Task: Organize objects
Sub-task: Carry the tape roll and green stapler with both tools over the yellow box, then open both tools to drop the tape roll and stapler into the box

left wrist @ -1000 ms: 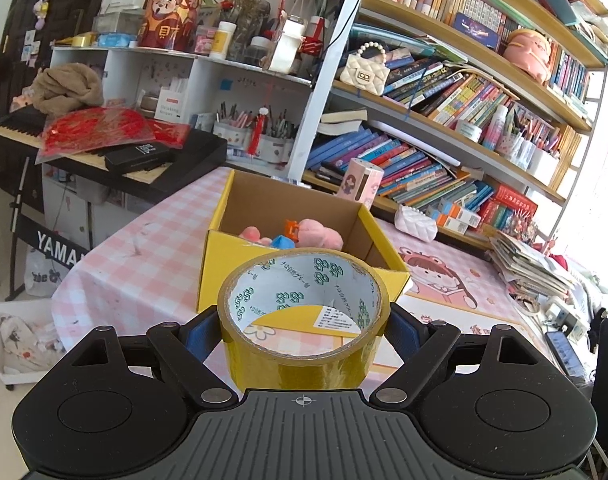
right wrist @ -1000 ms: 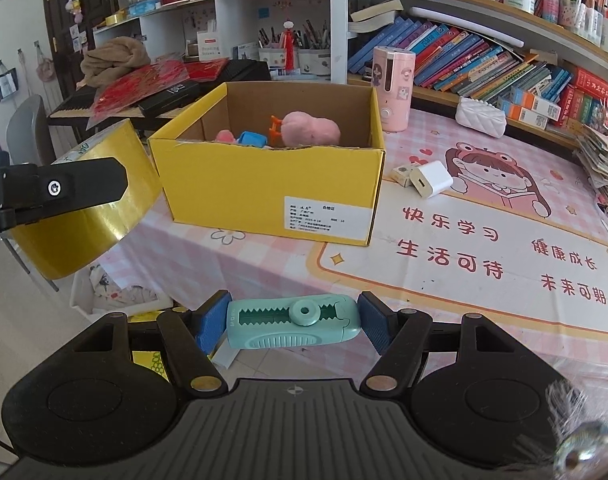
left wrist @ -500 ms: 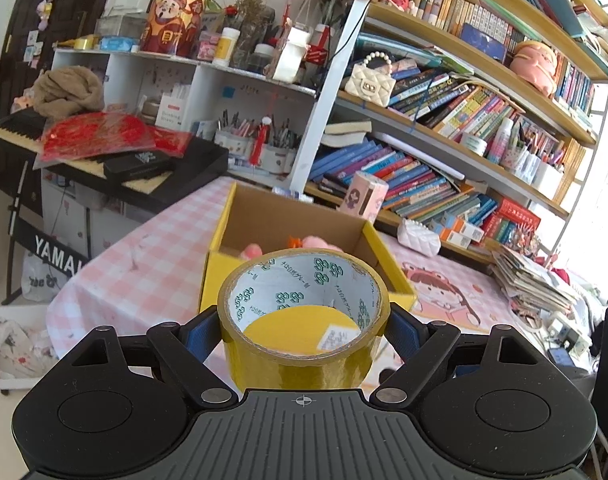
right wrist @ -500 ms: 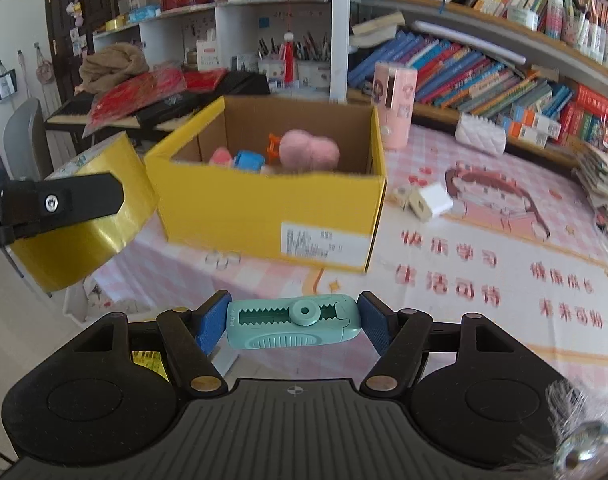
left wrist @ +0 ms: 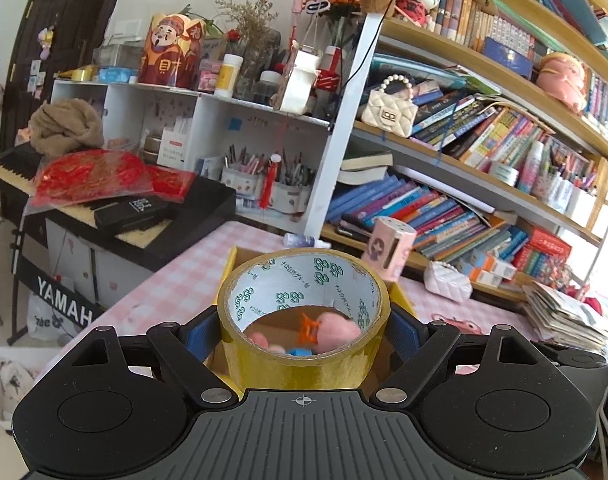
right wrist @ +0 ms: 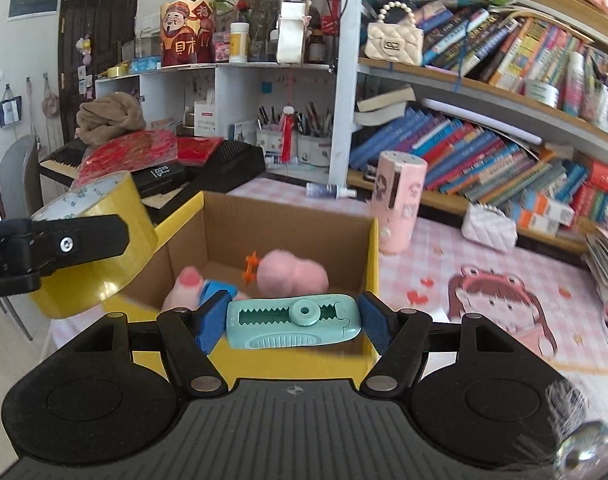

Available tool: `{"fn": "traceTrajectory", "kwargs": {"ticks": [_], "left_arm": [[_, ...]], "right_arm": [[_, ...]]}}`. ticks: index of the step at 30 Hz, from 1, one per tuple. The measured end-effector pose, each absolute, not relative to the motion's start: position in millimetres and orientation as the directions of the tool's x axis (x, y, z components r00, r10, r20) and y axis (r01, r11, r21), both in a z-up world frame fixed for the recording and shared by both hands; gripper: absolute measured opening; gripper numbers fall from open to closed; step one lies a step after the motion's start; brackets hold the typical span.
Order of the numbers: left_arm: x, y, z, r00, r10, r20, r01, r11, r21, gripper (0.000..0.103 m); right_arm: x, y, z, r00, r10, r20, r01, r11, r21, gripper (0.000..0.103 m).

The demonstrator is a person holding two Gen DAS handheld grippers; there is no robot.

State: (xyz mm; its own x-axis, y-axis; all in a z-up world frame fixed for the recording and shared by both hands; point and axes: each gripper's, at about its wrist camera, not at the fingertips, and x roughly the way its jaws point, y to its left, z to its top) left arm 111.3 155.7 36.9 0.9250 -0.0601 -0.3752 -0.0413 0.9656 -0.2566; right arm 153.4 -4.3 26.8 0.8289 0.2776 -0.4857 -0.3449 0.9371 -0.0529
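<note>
Left gripper (left wrist: pixel 304 330) clamps tape roll (left wrist: pixel 300 364) (right gripper (right wrist: pixel 294 320) pinches teal dispenser (right wrist: pixel 294 322)) above box (right wrist: pixel 264 216).

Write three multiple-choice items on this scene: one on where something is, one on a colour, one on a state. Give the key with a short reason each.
1. Where is the pink plush toy?
A. on the bookshelf
B. inside the yellow cardboard box
C. on the keyboard

2. What colour is the roll of tape on its outside?
A. yellow
B. red
C. white

3. What state is the right tool in?
A. open and empty
B. shut on a pen
C. shut on the teal correction-tape dispenser

Key:
1 B, the toy lies on the box floor beside an orange piece.
2 A, the outer band gripped by the left tool is yellow; only the core is white.
3 C, both blue pads press on the dispenser's ends.
</note>
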Motion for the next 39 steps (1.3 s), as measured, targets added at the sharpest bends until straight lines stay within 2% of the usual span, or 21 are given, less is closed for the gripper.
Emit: {"fn": "traceTrajectory", "kwargs": {"ticks": [11, 20, 25, 32, 39], "left_arm": [[174.5, 145.7, 14.8, 0.884, 0.0, -0.468, -0.109, 0.972, -0.207, 0.086], [201.9, 133.1, -6.5, 0.841, 0.023, -0.54, -0.128, 0.979, -0.157, 0.087], [211.5, 125.9, -15.7, 0.818, 0.039, -0.574, -0.143, 0.98, -0.136, 0.087], [219.6, 117.0, -18.2, 0.809, 0.065, -0.584, -0.154, 0.983, -0.104, 0.087], [230.3, 111.4, -21.3, 0.799, 0.101, -0.593, -0.17, 0.984, -0.061, 0.087]], "right_arm": [[225.9, 4.1, 0.4, 0.787, 0.302, -0.538, -0.416, 0.903, -0.102, 0.067], [251.7, 7.1, -24.6, 0.723, 0.33, -0.606, -0.484, 0.869, -0.104, 0.067], [257.2, 8.5, -28.6, 0.68, 0.392, -0.619, -0.564, 0.819, -0.101, 0.067], [275.1, 2.4, -28.7, 0.602, 0.462, -0.651, -0.664, 0.743, -0.086, 0.067], [290.2, 2.6, -29.3, 0.563, 0.462, -0.685, -0.708, 0.697, -0.112, 0.067]]}}
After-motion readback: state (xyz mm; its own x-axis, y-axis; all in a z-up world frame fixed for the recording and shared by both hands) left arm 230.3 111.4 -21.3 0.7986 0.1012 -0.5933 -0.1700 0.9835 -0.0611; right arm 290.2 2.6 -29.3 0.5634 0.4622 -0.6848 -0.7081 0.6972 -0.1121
